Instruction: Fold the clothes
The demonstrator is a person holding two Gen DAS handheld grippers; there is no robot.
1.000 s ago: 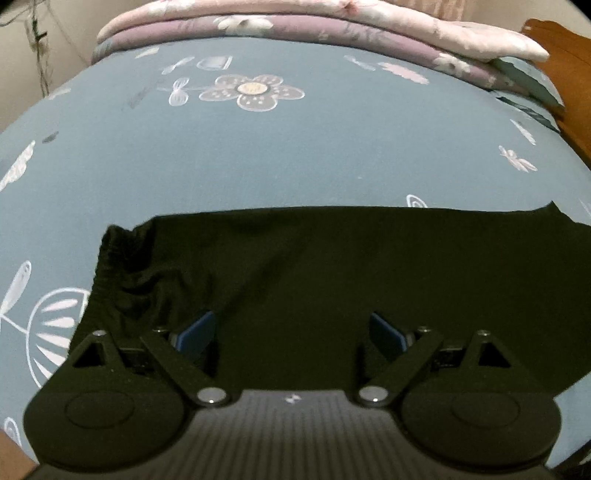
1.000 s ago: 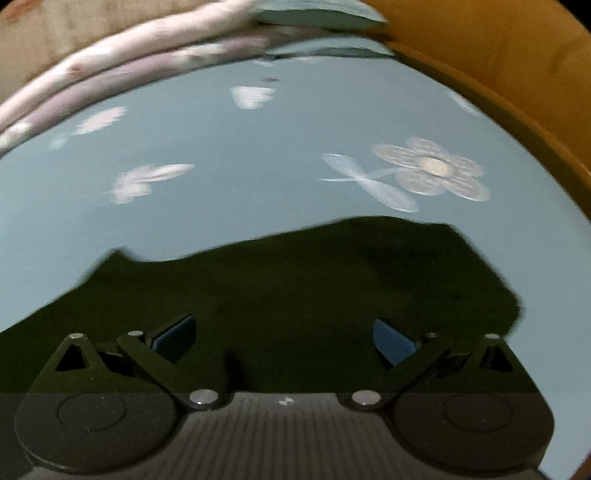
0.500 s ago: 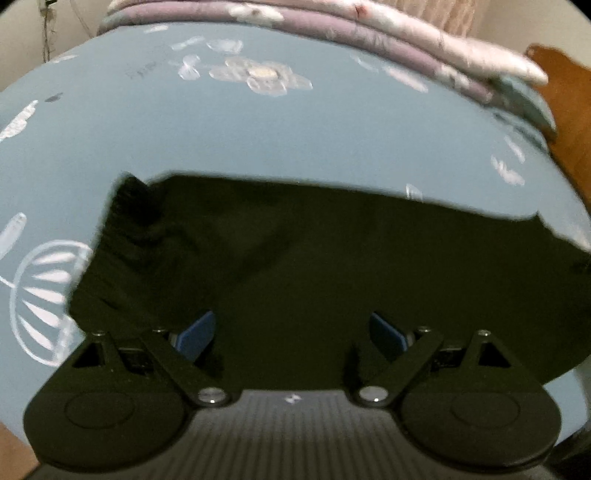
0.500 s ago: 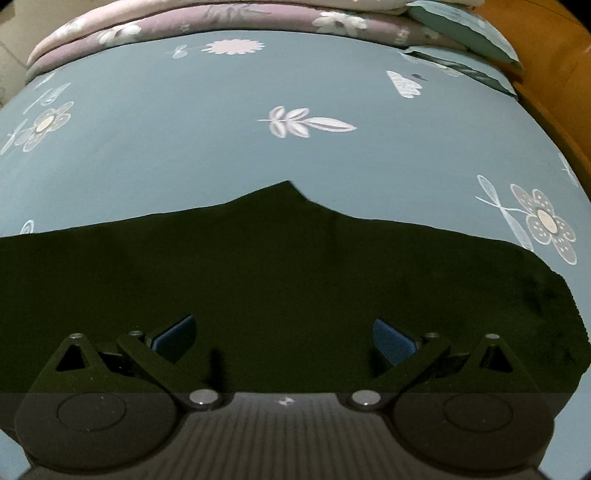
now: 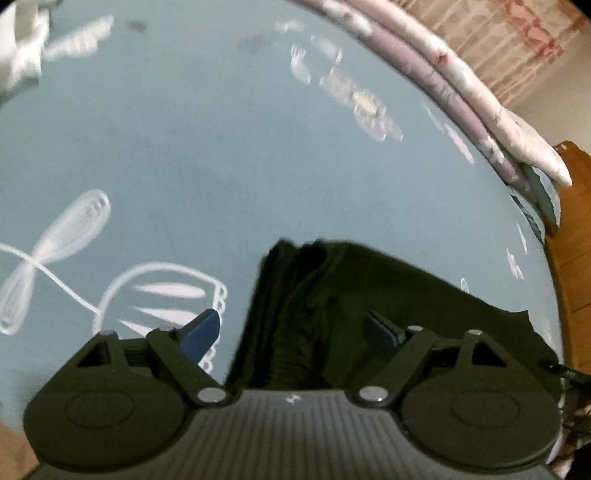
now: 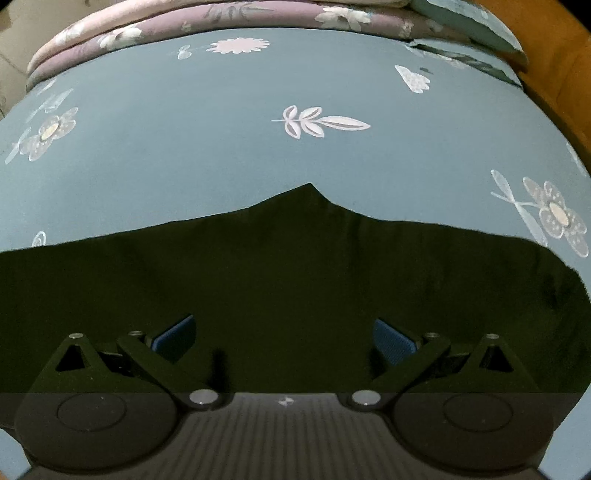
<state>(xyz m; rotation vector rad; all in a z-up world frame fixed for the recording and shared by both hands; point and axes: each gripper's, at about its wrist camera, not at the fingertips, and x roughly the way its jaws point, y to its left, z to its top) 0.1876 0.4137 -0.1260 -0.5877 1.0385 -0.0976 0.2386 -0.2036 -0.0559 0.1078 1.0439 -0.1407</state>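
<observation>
A black garment [image 5: 388, 306] lies flat on a blue bedsheet [image 5: 192, 147] printed with white flowers. In the left wrist view its gathered left end sits between the blue pads of my left gripper [image 5: 291, 334]. That gripper's jaws are closing but stand wide, and neither pad presses the cloth. In the right wrist view the same black garment [image 6: 295, 266] spreads across the lower half, with a small peak on its far edge. My right gripper [image 6: 284, 338] hovers over the cloth, open, gripping nothing.
Folded pink and mauve quilts [image 6: 184, 29] are stacked along the far side of the bed. A wooden bed frame [image 5: 569, 236] runs down the right. White cloth [image 5: 22, 59] lies at the far left corner.
My left gripper has swung left to the garment's gathered end and rolled, so the bed appears tilted. My right gripper shifted along the garment, then held still.
</observation>
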